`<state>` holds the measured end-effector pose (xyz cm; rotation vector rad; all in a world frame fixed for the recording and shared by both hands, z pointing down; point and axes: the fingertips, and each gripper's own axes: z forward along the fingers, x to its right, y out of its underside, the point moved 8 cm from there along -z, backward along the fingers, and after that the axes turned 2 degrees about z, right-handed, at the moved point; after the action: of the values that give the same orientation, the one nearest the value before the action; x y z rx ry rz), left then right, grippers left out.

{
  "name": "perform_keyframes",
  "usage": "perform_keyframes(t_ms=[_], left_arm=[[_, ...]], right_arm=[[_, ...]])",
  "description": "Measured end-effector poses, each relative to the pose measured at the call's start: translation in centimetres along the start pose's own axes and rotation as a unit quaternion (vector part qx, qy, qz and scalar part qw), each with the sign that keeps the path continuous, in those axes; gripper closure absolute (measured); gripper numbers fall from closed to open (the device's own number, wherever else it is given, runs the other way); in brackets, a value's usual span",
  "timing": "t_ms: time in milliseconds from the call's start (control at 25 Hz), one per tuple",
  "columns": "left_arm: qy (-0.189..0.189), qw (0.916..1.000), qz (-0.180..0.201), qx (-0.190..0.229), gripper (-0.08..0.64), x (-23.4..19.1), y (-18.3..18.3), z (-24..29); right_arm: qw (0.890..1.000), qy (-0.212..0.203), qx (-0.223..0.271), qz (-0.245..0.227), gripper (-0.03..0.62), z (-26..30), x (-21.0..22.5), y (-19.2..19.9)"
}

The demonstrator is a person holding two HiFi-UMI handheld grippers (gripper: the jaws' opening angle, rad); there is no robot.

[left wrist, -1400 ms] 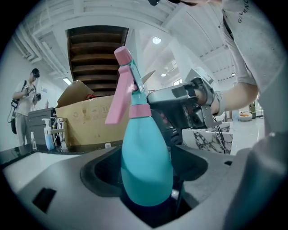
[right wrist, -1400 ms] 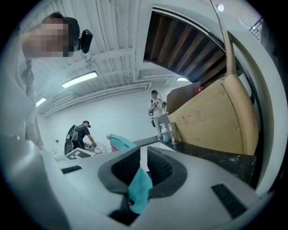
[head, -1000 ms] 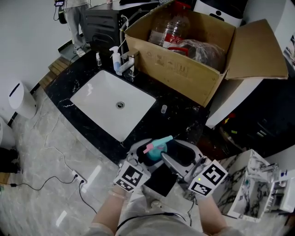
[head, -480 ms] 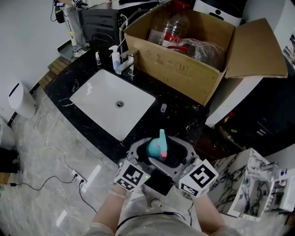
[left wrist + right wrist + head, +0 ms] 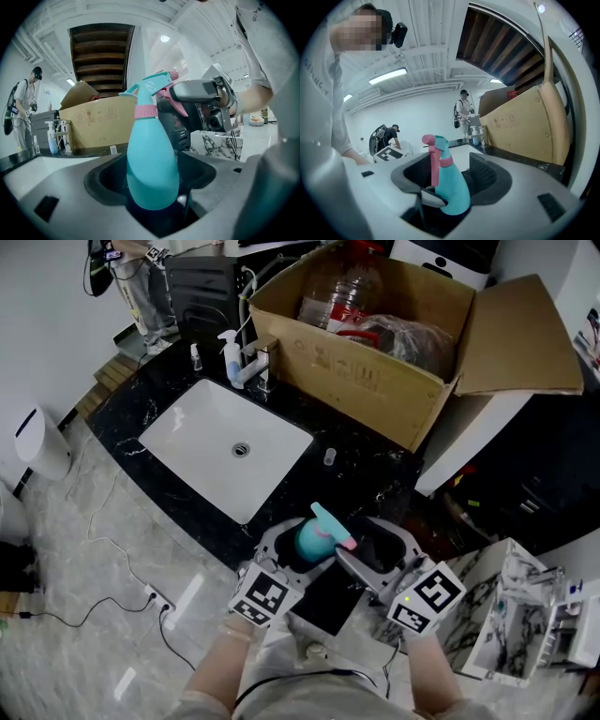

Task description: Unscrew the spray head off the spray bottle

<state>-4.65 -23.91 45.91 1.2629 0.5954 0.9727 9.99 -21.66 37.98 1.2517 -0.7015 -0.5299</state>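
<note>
Currently your left tongs (image 5: 298, 555) clench the bottle (image 5: 312, 538) in mid-air by the table (image 5: 366, 479). The right tongs (image 5: 370, 549), jaws just closing, stand released around the head (image 5: 326, 521). Catch the trigger (image 5: 343, 542), not the collar (image 5: 146, 111), and you may spray or slip.

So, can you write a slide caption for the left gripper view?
Left gripper holds the teal spray bottle upright, its spray head still on; cardboard box behind.

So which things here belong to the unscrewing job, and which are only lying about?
For the job: teal spray bottle; its spray head with the pink collar.

Only lying about: cardboard box; sink; pump bottle by the tap; small container on the counter.
</note>
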Motion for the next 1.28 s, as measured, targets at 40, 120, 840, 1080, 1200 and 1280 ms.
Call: perform_keyframes(t_ms=[40,120,840,1080,1200,1280], left_arm=[[0.000,1.0000,0.000,0.000,0.216,0.0,0.0,0.0],[0.000,1.0000,0.000,-0.001,0.218,0.0,0.0,0.0],[0.004,1.0000,-0.006,-0.005,0.225,0.1,0.2,-0.2],[0.005,0.9999,-0.007,-0.007,0.225,0.2,0.1,-0.1],[0.004,0.9999,-0.007,-0.007,0.225,0.1,0.2,-0.2],[0.003,0.9999,-0.007,-0.007,0.225,0.1,0.2,-0.3]], right_arm=[[1.000,0.003,0.000,-0.001,0.332,-0.2,0.2,0.0],[1.000,0.009,-0.001,-0.004,0.346,-0.6,0.7,0.1],[0.998,0.065,-0.003,0.010,0.463,2.7,3.5,0.4],[0.997,0.023,0.050,0.062,0.432,0.3,1.1,-0.8],[0.994,-0.008,0.064,0.085,0.338,1.3,-1.2,-1.6],[0.996,-0.007,0.057,0.073,0.297,2.5,-2.4,-1.8]])
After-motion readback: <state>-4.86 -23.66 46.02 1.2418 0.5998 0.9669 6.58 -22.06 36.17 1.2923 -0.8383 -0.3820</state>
